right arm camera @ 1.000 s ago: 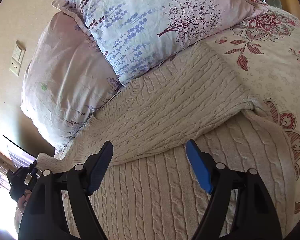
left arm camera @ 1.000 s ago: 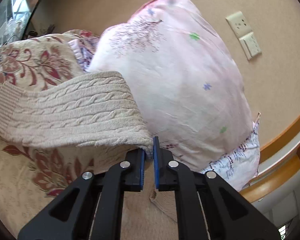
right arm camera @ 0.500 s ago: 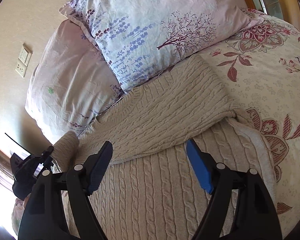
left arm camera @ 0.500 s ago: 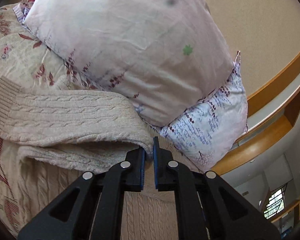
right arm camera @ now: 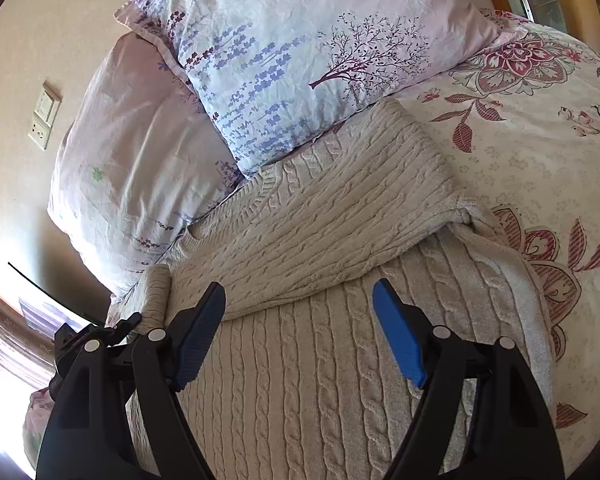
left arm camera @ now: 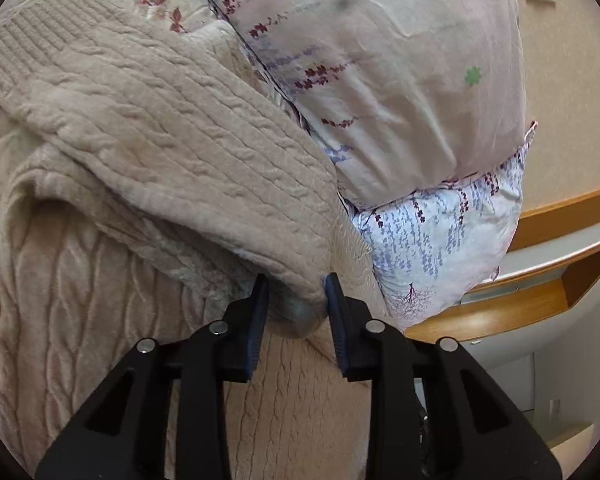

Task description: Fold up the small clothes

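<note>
A beige cable-knit sweater (right arm camera: 320,320) lies on the bed. One sleeve (right arm camera: 340,208) is folded across its body. In the left wrist view the other sleeve (left arm camera: 172,128) is laid over the body, and its fold sits between the parted fingers of my left gripper (left arm camera: 296,292), which is open. That gripper also shows in the right wrist view (right arm camera: 132,316) at the sweater's left edge, by the ribbed cuff (right arm camera: 156,292). My right gripper (right arm camera: 300,296) is wide open and empty, hovering above the sweater's body.
Two floral pillows (right arm camera: 300,48) (right arm camera: 132,152) lean against the wall just behind the sweater. A floral bedspread (right arm camera: 540,128) lies to the right. A wooden headboard ledge (left arm camera: 540,292) and wall sockets (right arm camera: 44,116) lie beyond the pillows.
My left gripper carried the sleeve over the sweater's body and lowered it, then its jaws opened from shut. The right gripper stayed open above the sweater.
</note>
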{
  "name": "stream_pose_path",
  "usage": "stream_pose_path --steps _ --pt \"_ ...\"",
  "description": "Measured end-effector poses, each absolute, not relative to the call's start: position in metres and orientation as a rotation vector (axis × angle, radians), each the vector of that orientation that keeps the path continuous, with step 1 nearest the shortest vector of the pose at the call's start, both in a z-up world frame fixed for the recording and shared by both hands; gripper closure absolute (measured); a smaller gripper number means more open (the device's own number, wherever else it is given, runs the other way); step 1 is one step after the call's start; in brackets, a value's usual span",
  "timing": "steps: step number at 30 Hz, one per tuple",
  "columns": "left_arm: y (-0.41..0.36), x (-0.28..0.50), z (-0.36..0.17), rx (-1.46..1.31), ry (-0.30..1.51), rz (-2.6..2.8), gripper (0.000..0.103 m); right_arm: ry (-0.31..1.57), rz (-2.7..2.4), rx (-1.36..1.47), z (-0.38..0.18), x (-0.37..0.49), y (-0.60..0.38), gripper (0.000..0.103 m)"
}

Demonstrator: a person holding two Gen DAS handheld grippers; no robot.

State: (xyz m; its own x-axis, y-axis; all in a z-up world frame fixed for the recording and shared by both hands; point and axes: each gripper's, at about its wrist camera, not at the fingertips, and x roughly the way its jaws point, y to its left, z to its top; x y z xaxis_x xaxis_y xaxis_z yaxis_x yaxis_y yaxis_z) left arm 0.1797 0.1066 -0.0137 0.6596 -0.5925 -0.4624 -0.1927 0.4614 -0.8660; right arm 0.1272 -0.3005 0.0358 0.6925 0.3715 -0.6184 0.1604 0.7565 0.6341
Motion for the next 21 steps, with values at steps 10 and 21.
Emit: stream_pose_path --steps 10,21 --pt "0.17 0.185 -0.011 -1.263 0.717 -0.089 0.09 0.818 0.139 0.718 0.036 0.126 -0.301 0.025" --pt "0.051 0.219 0.079 -0.755 0.652 -0.398 0.096 0.748 0.121 0.718 0.049 0.115 -0.322 0.025"
